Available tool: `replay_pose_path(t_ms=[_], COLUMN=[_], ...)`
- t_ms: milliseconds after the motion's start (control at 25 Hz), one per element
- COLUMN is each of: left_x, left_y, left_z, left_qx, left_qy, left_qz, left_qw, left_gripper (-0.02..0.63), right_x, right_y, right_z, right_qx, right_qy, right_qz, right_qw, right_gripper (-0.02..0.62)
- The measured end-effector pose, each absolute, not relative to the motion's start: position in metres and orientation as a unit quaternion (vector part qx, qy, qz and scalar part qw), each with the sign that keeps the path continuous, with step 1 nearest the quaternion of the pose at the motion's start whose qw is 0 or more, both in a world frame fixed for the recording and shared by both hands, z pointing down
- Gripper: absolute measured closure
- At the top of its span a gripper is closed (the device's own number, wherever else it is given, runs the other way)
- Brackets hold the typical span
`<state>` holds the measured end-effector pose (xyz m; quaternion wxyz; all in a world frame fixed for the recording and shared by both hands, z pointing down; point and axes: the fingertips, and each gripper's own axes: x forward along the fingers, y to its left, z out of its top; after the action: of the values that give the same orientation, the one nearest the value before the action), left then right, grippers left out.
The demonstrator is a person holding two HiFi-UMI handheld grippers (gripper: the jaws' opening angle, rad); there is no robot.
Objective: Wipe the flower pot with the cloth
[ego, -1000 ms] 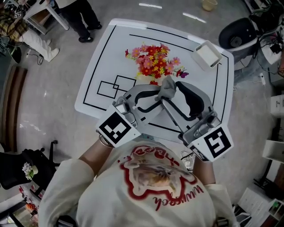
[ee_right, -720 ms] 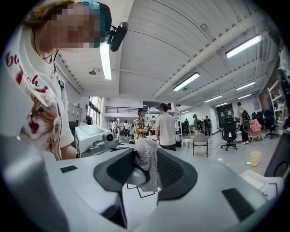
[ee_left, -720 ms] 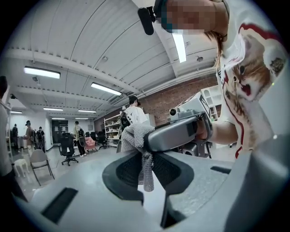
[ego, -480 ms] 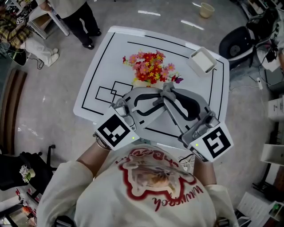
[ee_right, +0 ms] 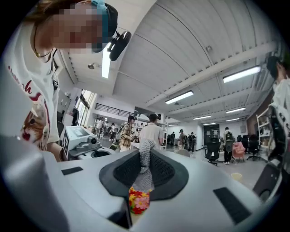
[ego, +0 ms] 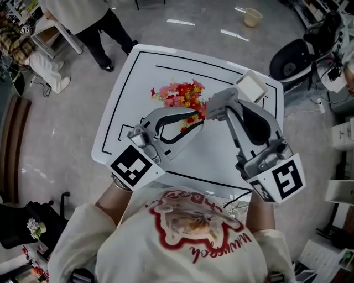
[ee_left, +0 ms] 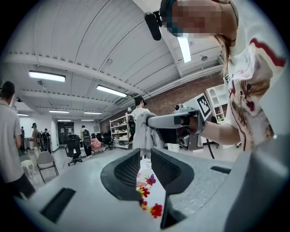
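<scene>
The flower pot's red, pink and yellow blooms [ego: 177, 93] stand at the middle of the white table [ego: 133, 88]; the pot itself is hidden under them. A grey cloth [ego: 218, 100] hangs from my right gripper [ego: 213, 108], whose jaws are closing with the cloth pinched between the pads [ee_right: 145, 167]. It hangs just right of the flowers. My left gripper [ego: 200, 120] is open and holds nothing; flowers [ee_left: 147, 199] show through its gap. In the left gripper view the cloth [ee_left: 144, 131] dangles ahead of it.
A white box [ego: 251, 87] sits at the table's far right corner. People [ego: 83, 16] stand beyond the far left edge, a black scooter [ego: 293, 55] is parked to the right, and a small bucket [ego: 253, 16] stands on the floor.
Both grippers met at the cloth over the table; now the right one has drawn it away up and to the right, and the left one is apart from it, empty.
</scene>
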<state>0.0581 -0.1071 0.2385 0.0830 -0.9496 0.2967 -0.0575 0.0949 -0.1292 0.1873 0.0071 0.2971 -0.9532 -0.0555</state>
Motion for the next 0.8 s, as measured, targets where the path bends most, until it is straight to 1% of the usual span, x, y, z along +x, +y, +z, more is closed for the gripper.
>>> replay_pose_path(t_ms=[160,320,480,800], left_x=[0.028,0.009,-0.008,-0.034], left_y=[-0.139,-0.164,-0.184,-0.215], left_z=[0.235,0.244,0.253,0.264], left_qx=[-0.941,-0.937,-0.933,-0.924], left_qy=[0.336,0.345,0.356,0.379], left_qz=[-0.027,-0.039,-0.04,-0.043], left_qw=[0.037,0.035,0.017,-0.004], left_gripper=[0.549,0.549,0.549,0.549], right_x=[0.117,0.116,0.108,0.087], right_y=[-0.177,-0.214,-0.248,-0.303], right_z=[0.185,0.212,0.248,0.318], right_qx=[0.324,0.304,0.269,0.191], right_qy=[-0.944,-0.948,-0.955,-0.976], right_qz=[-0.061,-0.069,-0.076,-0.013], right_qw=[0.023,0.059,0.097,0.107], right_gripper=[0.552,0.552,0.552,0.552])
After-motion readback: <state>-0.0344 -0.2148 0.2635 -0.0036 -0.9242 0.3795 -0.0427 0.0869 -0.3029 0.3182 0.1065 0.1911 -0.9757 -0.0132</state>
